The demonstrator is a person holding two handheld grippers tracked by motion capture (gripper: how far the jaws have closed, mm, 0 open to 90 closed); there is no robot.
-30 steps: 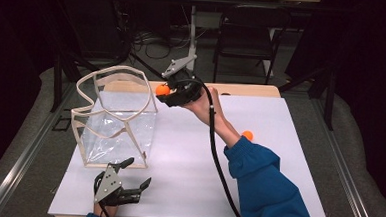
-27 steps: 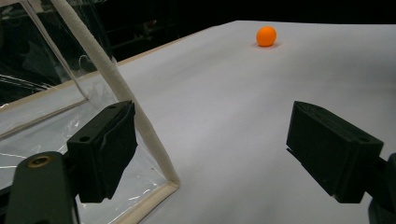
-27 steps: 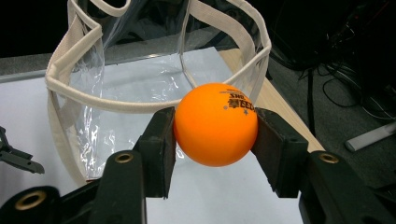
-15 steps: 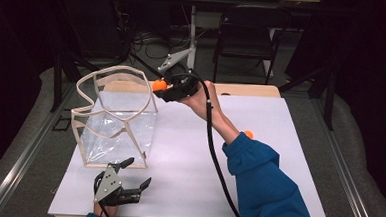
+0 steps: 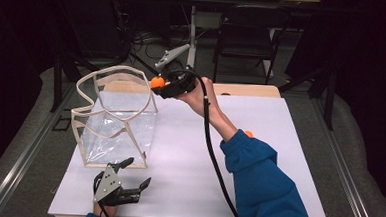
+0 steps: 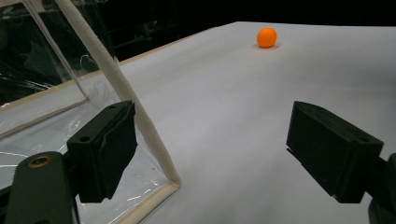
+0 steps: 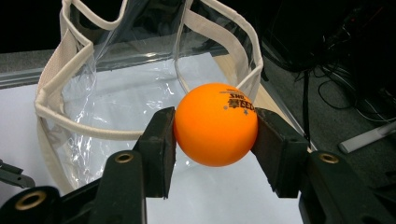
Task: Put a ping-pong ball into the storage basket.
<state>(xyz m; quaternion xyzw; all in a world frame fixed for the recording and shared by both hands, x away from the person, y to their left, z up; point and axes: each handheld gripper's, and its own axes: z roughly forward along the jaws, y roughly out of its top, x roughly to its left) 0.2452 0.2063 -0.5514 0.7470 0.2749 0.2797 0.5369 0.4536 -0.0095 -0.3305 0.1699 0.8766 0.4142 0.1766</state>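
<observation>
While R gripper (image 7: pixel 215 135) pinches ball (image 7: pixel 215 124) just above bag (image 5: pixel 115 119) rim, L gripper (image 5: pixel 127 182) rests near bag's front corner, jaws spread, w/ nothing between.

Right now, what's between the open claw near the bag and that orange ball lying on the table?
Bare white table, seen in the left gripper view between the left gripper and the loose ball.
</observation>
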